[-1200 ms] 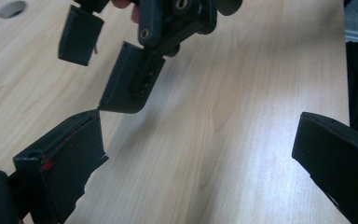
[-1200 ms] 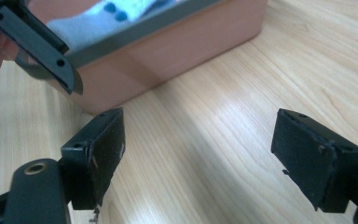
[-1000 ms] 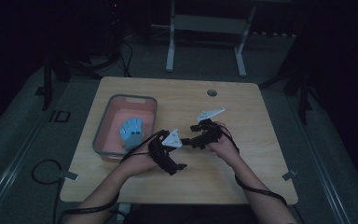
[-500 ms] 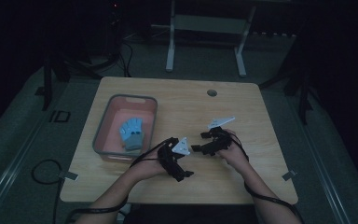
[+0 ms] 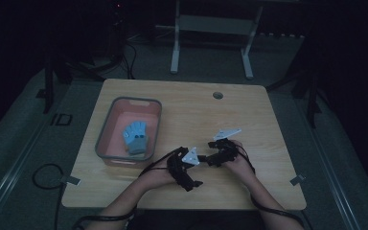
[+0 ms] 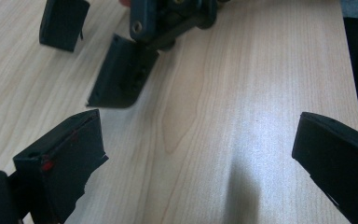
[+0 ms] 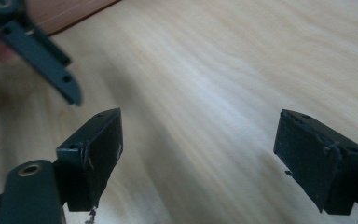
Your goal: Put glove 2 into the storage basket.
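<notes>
blue glove (image 5: 136, 137) in pink bin (image 5: 106, 139) — well left of both jaws

From the high view I can't make out what the pale blue thing (image 5: 135, 136) in the pink bin (image 5: 106, 128), well off my left gripper (image 5: 188, 175), really is, and in the right gripper view the tabletop (image 7: 214, 70) ahead smears into blur.

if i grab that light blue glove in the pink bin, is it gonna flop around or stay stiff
The light blue fabric glove lies flat and slightly crumpled in the pink plastic bin, so it will probably droop. It looks light and unlikely to roll, though a loose finger might snag the rim.
</notes>
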A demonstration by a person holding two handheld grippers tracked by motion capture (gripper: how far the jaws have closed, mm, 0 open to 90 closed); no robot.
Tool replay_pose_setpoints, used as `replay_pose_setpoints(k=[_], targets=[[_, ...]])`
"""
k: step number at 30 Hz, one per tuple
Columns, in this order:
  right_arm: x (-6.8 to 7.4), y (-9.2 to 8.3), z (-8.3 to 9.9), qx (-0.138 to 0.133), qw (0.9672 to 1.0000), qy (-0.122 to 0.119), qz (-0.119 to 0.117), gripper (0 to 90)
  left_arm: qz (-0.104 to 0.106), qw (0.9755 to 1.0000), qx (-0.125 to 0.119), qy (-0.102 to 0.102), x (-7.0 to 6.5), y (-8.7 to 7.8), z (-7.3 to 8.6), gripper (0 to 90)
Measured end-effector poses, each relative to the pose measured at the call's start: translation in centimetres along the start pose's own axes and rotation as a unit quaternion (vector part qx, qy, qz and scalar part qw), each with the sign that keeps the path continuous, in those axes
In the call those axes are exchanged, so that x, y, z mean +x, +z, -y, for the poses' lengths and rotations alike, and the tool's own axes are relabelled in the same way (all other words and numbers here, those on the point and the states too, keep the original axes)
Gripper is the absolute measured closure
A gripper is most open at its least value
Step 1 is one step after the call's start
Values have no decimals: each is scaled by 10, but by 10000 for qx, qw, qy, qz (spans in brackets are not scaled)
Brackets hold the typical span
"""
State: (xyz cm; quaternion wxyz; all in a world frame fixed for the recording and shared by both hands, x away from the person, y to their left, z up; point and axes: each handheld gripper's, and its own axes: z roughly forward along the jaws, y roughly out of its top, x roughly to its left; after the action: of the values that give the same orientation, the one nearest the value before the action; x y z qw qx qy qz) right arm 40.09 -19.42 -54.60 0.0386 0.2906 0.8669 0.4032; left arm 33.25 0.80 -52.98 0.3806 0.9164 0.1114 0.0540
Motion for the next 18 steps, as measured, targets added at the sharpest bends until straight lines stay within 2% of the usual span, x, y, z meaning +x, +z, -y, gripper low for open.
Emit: replay_pose_setpoints(k=[2, 8, 12, 16, 18], targets=[[0, 1, 1, -16, 10000, 12, -38, 154, -16, 10000, 8, -5, 0, 1, 1, 19], [0, 2, 8, -104, 9998, 90, 120, 154, -25, 10000, 21, -29, 0, 5, 3, 19], [1, -1, 10, -309, 9986, 102, 415, 149, -58, 10000, 1, -63, -1, 10, 4, 19], [0, -2, 11, -319, 9982, 157, 483, 147, -68, 9999, 16, -74, 0, 12, 5, 19], [2, -2, 11, -283, 9986, 157, 412, 148, -84, 9999, 24, -78, 0, 12, 5, 19]])
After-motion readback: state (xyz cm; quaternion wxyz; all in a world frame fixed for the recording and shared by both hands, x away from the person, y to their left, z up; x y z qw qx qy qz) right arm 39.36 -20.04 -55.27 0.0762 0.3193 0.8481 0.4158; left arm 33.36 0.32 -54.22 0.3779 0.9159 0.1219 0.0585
